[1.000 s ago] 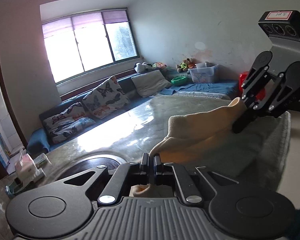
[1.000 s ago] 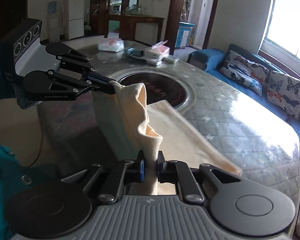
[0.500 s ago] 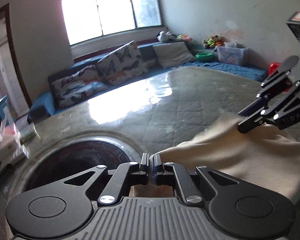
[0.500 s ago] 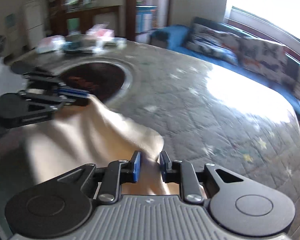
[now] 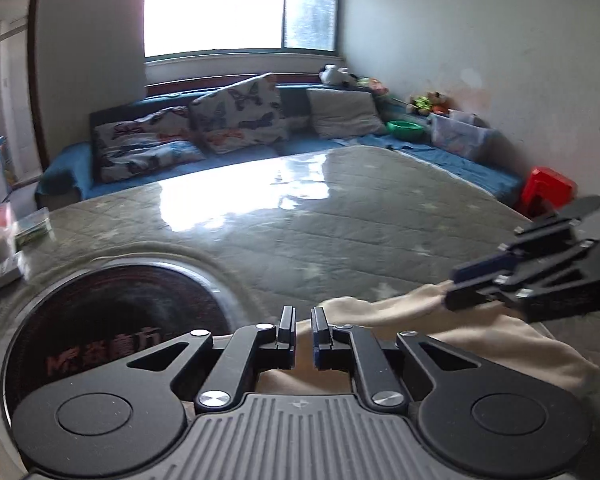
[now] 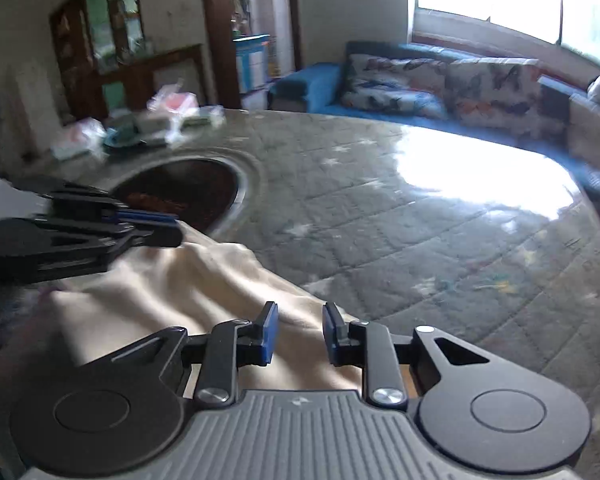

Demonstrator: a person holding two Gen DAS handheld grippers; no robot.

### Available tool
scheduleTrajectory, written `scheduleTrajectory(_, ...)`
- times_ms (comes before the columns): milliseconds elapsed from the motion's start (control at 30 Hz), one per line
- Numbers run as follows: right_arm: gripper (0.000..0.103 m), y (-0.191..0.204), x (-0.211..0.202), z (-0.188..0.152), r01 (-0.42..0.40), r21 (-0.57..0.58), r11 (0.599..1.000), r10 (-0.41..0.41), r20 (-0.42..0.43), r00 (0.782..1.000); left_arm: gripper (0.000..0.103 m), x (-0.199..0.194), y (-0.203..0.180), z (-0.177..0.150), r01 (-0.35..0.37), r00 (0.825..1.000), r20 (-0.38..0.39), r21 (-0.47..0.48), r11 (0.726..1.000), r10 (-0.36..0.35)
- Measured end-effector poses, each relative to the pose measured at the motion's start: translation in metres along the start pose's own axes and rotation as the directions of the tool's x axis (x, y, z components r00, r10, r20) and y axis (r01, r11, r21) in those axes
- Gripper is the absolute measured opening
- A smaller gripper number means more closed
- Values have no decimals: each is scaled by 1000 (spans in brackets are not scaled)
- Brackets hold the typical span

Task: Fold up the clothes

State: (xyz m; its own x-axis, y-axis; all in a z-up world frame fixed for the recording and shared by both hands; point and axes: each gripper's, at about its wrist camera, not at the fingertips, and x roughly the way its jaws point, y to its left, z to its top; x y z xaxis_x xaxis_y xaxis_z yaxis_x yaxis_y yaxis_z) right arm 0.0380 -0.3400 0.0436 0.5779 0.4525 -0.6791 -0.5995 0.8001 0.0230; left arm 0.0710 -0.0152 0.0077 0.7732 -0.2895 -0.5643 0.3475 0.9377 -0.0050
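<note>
Two tools work over one cream garment that lies on the grey quilted table, at its near edge beside the dark round inset.

Going left to right in the left wrist view: blurred packets sit at the table's left edge, the inset comes next, then the left tool with its fingers slightly apart and nothing between them, the garment's edge just beside its right finger. At the right the right tool appears with the cloth's raised corner at its fingertips. Behind the table runs a blue sofa with butterfly cushions. On its far right stand a green bowl, whose contents cannot be made out, and a clear storage box with indistinct contents. A red object stands by the wall.

In the right wrist view the left tool is at the left, blurred, touching the cloth. Packets lie beyond the inset. The right tool has its fingers spread wide over the garment, gripping nothing.

Half a second ago both tools were clamped on the cloth and held it up; now both have let go and it has sunk onto the table.
</note>
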Motion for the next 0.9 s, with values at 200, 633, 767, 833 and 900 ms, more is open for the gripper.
scheduleTrajectory(200, 37, -6, 5, -6, -12, 27, 1000, 14, -54, 998, 41, 15, -7, -2, -26, 999, -42, 73, 997, 29)
scheduleTrajectory(633, 9, 5, 9, -11, -20, -56, 998, 18, -35, 999, 6, 23, -13, -18, 8, 999, -42, 217, 976, 1)
scheduleTrajectory(767, 8, 11, -7, 2, 8, -91, 996, -4, 37, 999, 5, 12, -16, -7, -54, 999, 8, 201, 978, 54)
scheduleTrajectory(833, 8, 12, -8, 9, 28, -107, 994, -22, 63, 998, 5, 11, -18, 2, -105, 994, 38, 196, 975, 100)
scheduleTrajectory(900, 8, 12, -2, 15, 55, -121, 991, -45, 79, 996, 5, 20, -18, 7, -143, 990, 30, 187, 972, 139)
